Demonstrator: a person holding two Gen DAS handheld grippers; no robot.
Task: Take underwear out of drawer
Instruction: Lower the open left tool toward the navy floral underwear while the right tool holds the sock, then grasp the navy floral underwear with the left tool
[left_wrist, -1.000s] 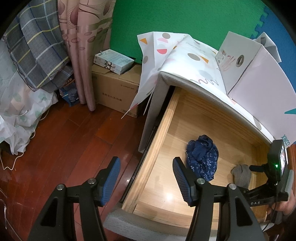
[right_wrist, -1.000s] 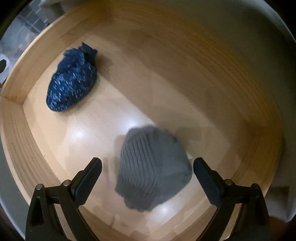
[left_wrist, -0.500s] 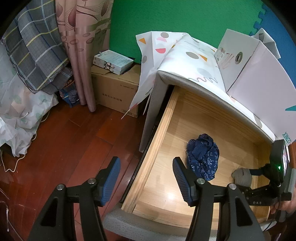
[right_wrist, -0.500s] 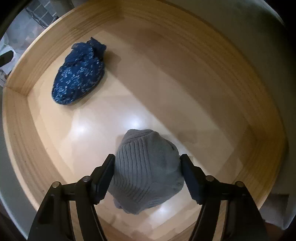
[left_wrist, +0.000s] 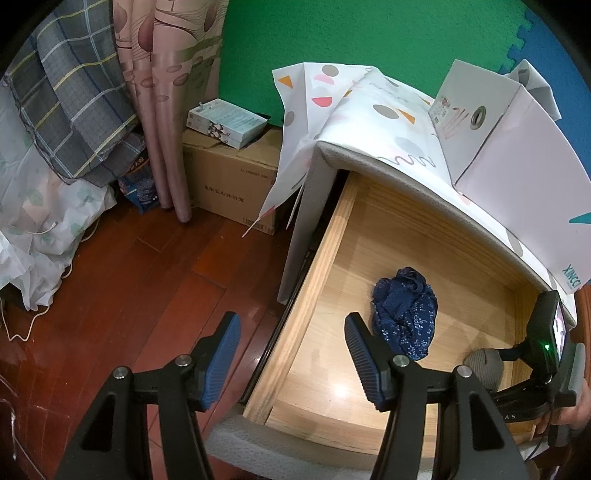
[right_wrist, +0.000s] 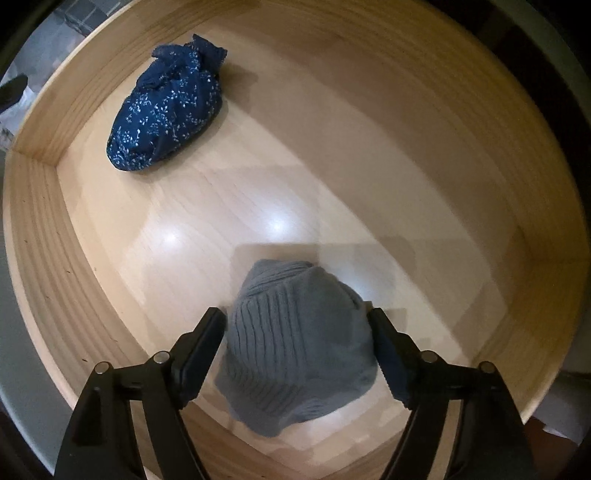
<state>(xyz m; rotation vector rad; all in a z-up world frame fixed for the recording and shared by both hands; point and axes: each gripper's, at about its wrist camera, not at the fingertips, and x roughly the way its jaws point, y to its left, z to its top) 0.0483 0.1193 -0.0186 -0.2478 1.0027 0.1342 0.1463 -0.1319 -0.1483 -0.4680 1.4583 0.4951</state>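
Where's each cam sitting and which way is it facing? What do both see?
Left wrist: above drawer corner, angled down at floor and open wooden drawer; own left claw empty, right claw visible.
Right wrist: straight down into drawer; jaws opening around grey ribbed knit bundle.
Shared: drawer, grey bundle, dark blue floral underwear.

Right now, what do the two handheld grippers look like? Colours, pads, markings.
Both are black plastic frames with silver pivot screws. The left gripper has blue ribbed pads on its jaws; the right gripper carries dark ribbed pads, seemingly navy. Seen from the left wrist view, the right unit has a small screen with a green light and pale lettering, partly hidden, on its body.
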